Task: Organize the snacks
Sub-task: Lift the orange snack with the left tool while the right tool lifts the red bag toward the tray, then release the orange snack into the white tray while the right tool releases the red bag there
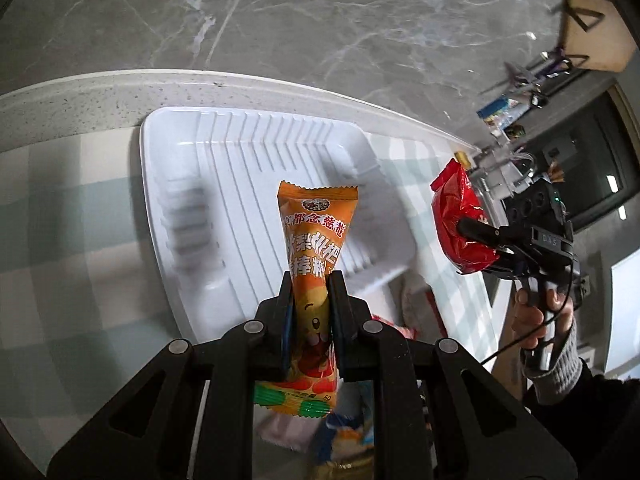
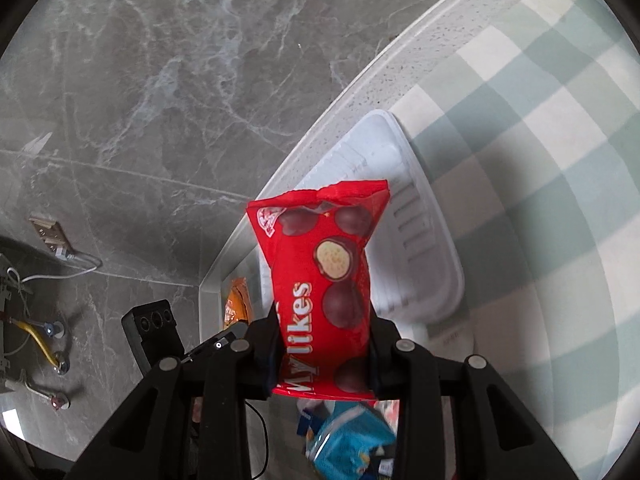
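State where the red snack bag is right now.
The red snack bag is clamped in the right gripper, held above the white tray.

Blurred packets (image 2: 348, 444) under the fingers (image 2: 376, 364)

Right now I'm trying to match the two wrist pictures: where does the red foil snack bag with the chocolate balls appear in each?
Left wrist view: the red foil snack bag is at the right edge, crumpled, clamped in the jaws of the right gripper.
Right wrist view: the bag fills the centre, upright between the jaws.
Shared landmark: the white ribbed plastic tray on the green-and-white checked cloth, behind the bag in both.
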Motion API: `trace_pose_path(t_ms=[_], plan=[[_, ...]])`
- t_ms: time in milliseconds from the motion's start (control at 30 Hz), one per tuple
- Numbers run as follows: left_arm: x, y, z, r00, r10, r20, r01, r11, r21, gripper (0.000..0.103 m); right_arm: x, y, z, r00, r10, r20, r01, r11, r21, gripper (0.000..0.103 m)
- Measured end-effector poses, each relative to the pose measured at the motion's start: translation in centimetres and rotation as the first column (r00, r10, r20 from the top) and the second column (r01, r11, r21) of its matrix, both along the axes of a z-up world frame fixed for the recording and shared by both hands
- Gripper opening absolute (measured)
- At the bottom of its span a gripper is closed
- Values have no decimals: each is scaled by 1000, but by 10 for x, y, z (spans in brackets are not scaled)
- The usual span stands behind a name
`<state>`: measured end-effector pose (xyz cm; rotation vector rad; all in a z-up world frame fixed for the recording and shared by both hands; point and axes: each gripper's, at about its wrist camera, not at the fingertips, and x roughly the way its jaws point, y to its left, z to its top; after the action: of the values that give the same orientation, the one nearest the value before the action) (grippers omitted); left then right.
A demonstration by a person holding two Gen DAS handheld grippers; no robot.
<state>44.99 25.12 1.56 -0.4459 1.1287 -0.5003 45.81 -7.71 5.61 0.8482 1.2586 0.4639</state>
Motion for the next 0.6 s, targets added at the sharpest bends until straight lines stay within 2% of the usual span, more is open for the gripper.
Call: trace_pose_path(t_ms=[400,600], plan=[[38,0,-31,998,61,-11,-61,996,73,14,39,16,-38,998,18,-52,-18,1000,-13,36],[48,-3,-43,997,77,-1,-76,990,123,14,51,25,-50,996,21,-82,-27,997,-73,37]])
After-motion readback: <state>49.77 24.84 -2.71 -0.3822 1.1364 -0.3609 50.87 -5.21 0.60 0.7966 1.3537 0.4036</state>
